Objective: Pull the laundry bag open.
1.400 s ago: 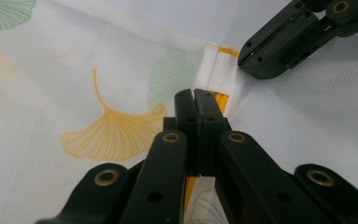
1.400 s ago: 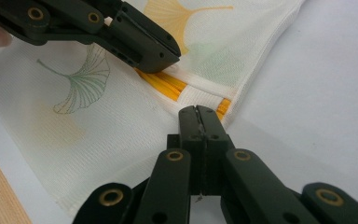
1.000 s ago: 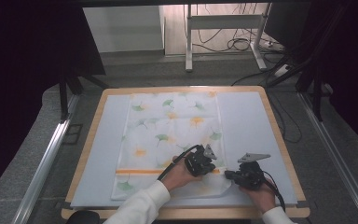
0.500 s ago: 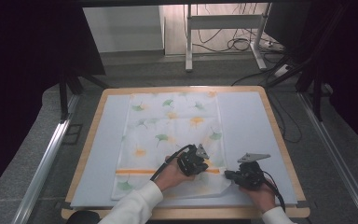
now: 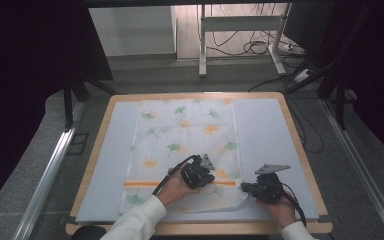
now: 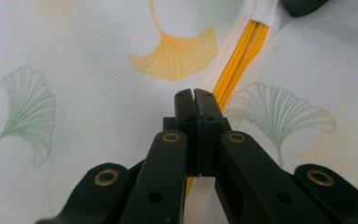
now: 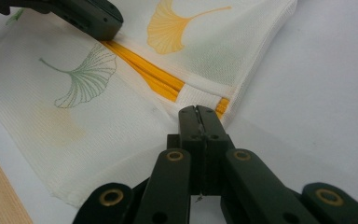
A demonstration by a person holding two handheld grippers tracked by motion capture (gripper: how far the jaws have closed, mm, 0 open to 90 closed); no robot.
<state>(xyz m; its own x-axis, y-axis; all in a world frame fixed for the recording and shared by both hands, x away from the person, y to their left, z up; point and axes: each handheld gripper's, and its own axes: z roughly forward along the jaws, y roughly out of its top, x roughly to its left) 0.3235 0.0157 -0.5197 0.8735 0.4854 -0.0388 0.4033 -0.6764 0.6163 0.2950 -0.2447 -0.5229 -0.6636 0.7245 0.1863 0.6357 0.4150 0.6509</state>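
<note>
A white cloth [image 5: 185, 150] printed with green and yellow leaves lies flat in the middle of the table [image 5: 280, 115], reaching from the far edge down to the near one. An orange stripe [image 5: 145, 183] crosses it low in the frame. The left hand-held gripper [image 5: 206, 176] sits over the cloth just above that stripe, its jaws pressed together with nothing between them. The right hand-held gripper [image 5: 244, 187], lower right, has its jaws closed too, the tips at the cloth's right edge where the stripe ends.
</note>
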